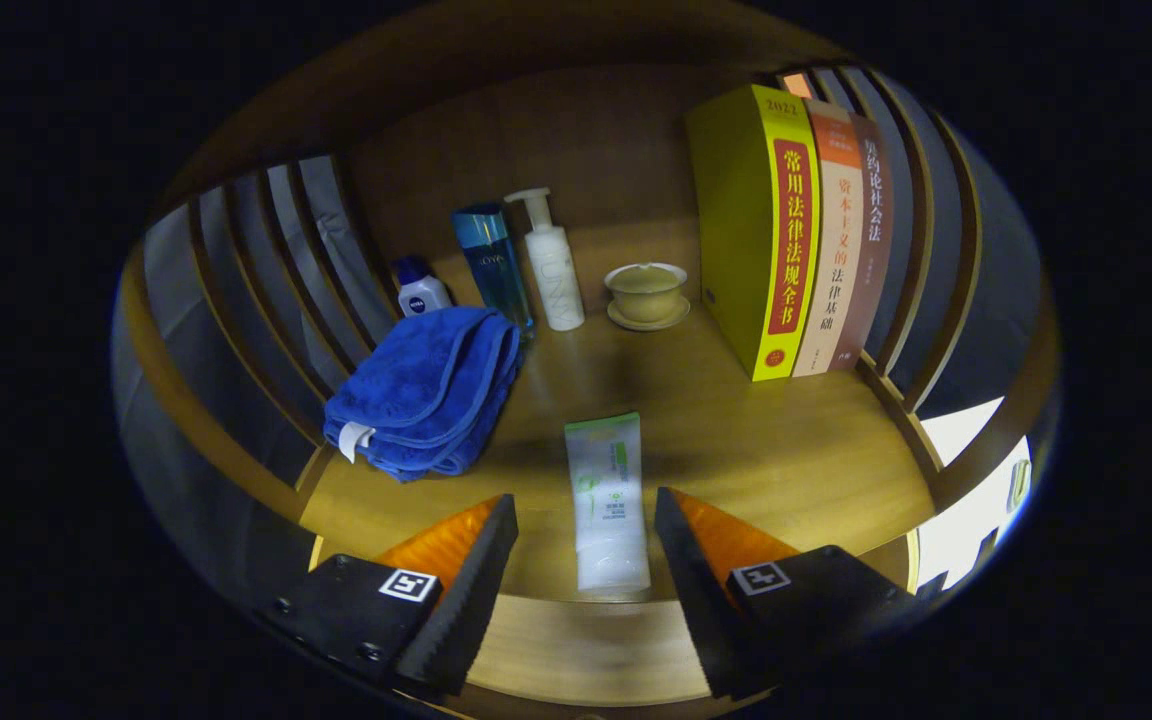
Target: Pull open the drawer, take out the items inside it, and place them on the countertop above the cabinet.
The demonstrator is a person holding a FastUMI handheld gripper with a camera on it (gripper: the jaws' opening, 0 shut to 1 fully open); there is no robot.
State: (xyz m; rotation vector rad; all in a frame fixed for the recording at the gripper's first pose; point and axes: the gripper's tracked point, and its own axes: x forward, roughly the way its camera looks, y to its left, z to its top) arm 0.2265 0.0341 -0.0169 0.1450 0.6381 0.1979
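The wooden countertop [736,440] is the broadest thing here, a smooth, warm-toned shelf with a rounded front edge just under the fingers, closed at the back by a plain wooden panel [586,140] and fenced on both sides by slatted rails [266,260]. Its widest bare stretch lies right of centre, between the tube and the books, and runs back toward the cup. Three hardback books [796,240] stand upright against the right-hand slats, spines facing out, the thick yellow one nearest the middle. A folded blue towel [426,390], plush and soft-edged, lies against the left slats, a small white tag hanging from its near corner. Behind it stand three bottles in a row: a slim translucent blue bottle [491,262], a white pump bottle [553,265] just beside it, and a squat little white bottle with a blue cap [419,288] half hidden by the towel. A pale ceramic lidded cup on its saucer [646,295] sits between the pump bottle and the books, apart from both. The white and green tube [606,500], flat and glossy, lies lengthwise on the countertop near the front edge, its crimped end pointing back. The gripper [586,560] is released, its ridged, wedge-shaped fingers spread wide to either side of the tube's near end, neither one touching it.
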